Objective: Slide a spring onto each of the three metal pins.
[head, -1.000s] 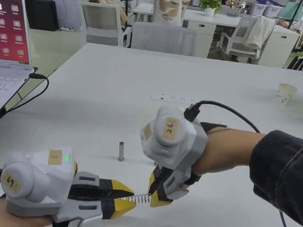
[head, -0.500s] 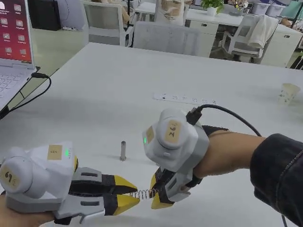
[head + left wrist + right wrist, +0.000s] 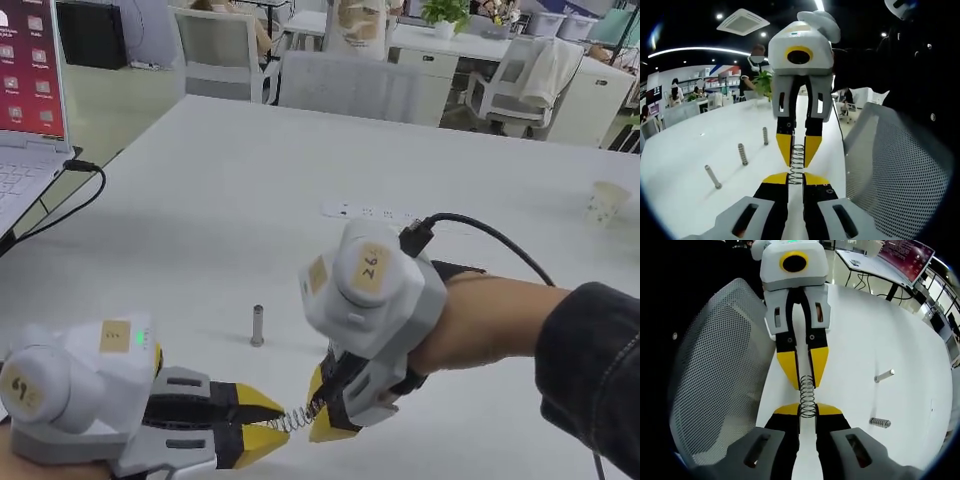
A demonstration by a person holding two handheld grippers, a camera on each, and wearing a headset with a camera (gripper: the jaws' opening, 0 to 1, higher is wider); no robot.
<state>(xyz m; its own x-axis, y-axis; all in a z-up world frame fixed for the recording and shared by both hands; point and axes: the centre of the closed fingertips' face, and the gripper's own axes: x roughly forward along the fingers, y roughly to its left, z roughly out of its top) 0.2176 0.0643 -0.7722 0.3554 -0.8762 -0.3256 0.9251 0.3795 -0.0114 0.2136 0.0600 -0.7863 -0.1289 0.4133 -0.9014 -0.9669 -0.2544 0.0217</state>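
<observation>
1. Left gripper [image 3: 270, 423] pinches one end of the spring [image 3: 292, 418], held level near the counter [image 3: 200, 200] front edge.
2. Right gripper [image 3: 318, 410] clamps the spring's other end.
3. Farther back, a pin [image 3: 257, 326] stands upright, apart from both.

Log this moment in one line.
left gripper: shut on spring | right gripper: shut on same spring | sprung pin beside bare pin

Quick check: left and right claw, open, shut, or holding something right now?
Left claw: shut on one end of the small coiled metal spring.
Right claw: shut on the same spring's other end.
</observation>
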